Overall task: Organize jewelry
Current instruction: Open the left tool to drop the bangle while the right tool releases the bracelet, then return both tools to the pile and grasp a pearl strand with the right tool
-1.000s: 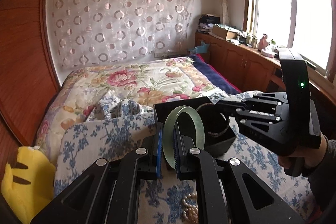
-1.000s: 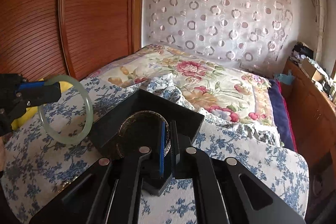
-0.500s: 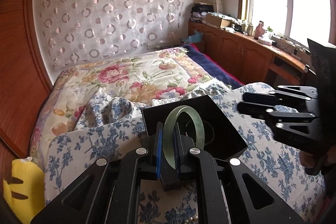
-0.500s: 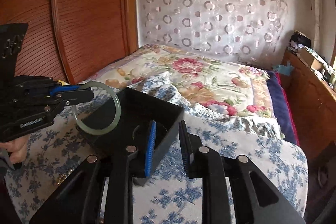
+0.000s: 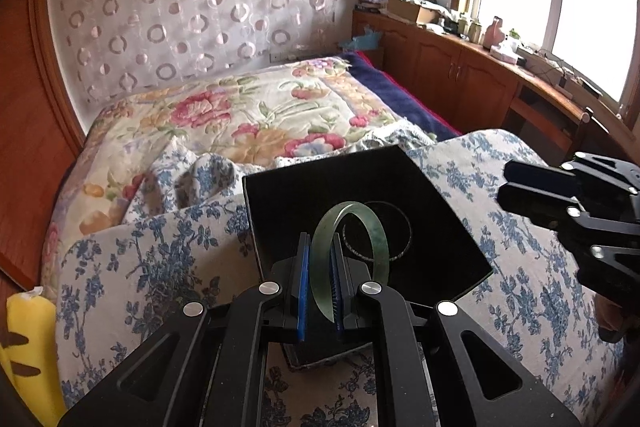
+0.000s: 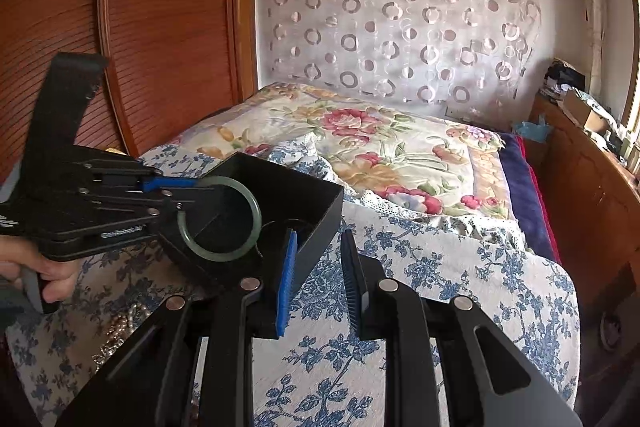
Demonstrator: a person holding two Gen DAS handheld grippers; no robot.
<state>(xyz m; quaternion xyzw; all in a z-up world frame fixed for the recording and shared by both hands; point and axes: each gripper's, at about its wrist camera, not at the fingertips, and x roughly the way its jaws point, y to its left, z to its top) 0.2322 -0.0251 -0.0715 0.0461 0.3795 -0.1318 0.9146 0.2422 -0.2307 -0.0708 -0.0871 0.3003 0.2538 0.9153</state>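
Note:
My left gripper (image 5: 322, 267) is shut on a pale green jade bangle (image 5: 378, 247) and holds it upright over the open black box (image 5: 440, 259). A thin dark bracelet (image 5: 404, 223) lies inside the box. In the right wrist view the left gripper (image 6: 188, 197) holds the bangle (image 6: 224, 255) above the box (image 6: 316, 223). My right gripper (image 6: 318, 259) is open and empty, just right of the box's near corner. It also shows at the right edge of the left wrist view (image 5: 516, 187).
The box sits on a blue-flowered cloth (image 6: 420, 307) over the bed's foot. A pearl and chain pile (image 6: 120, 331) lies on the cloth at the left. A yellow plush (image 5: 28, 347) is at the left edge. A wooden cabinet (image 5: 460, 83) runs under the window.
My right gripper let go of the box's edge, opened and drew back to the right. My left gripper carried the bangle forward over the box.

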